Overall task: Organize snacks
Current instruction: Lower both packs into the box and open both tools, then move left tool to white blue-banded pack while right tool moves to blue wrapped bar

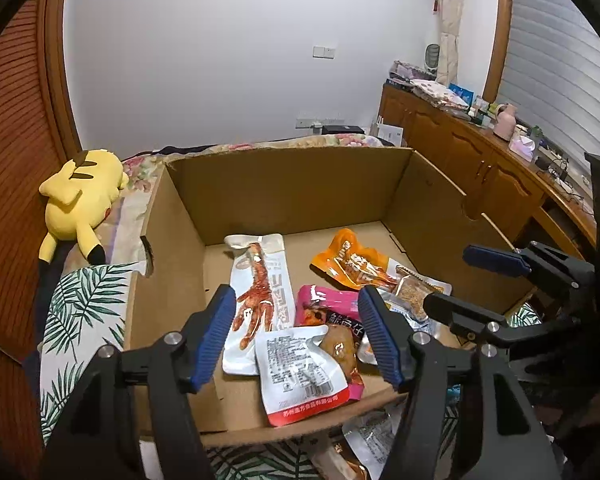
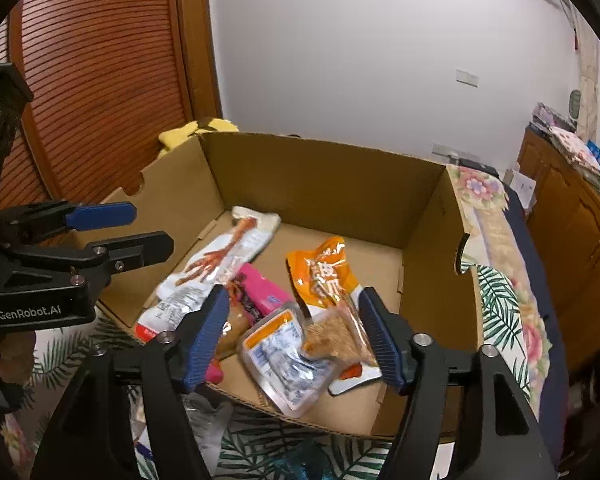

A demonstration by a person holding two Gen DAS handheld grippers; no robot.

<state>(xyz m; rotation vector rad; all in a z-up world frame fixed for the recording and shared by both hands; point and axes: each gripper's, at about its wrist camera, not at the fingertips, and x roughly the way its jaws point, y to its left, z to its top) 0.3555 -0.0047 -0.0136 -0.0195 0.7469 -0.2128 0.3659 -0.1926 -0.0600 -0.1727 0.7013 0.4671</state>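
left claw open, right claw open

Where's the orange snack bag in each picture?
Left wrist: the orange bag lies right of middle in the box, beyond the right finger.
Right wrist: orange bag in the middle of the box, between the fingers.
Shared landmark: the white chicken-foot packet lies left of it.
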